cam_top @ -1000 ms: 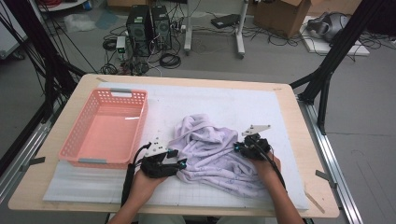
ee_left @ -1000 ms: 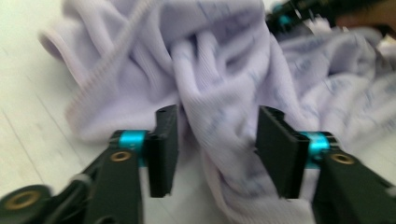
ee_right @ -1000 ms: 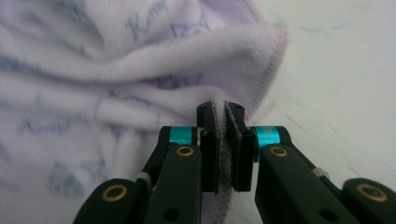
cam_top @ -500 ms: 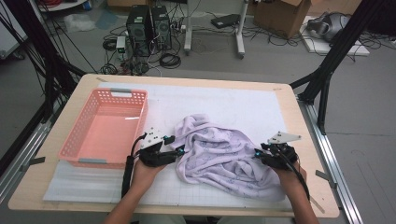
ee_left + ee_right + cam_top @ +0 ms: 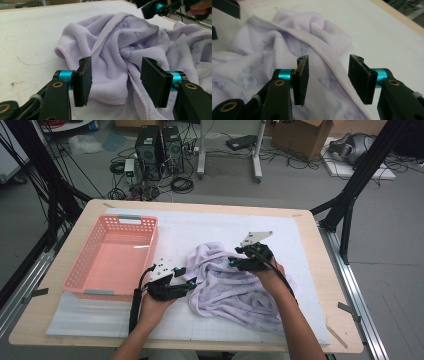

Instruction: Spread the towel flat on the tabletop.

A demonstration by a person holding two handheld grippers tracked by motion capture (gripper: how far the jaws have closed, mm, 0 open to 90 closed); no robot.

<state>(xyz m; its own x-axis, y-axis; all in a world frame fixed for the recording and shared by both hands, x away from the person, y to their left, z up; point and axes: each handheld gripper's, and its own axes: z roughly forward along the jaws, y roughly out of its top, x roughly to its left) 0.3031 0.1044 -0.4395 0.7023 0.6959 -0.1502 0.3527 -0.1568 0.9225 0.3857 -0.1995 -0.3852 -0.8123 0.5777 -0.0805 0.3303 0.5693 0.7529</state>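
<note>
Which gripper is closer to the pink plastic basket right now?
Left. The left gripper sits just off the pink plastic basket's near right corner, at the crumpled lilac towel's left edge. The right gripper hovers over the towel's middle, farther from the basket.

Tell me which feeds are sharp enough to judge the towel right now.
High view: soft and coarse, even light, towel readable as a crumpled heap. Left gripper view: crisp on the hem and the fingers. Right gripper view: fingers sharp, cloth behind them blurred; the jaws have just been opening, nothing pinched.
</note>
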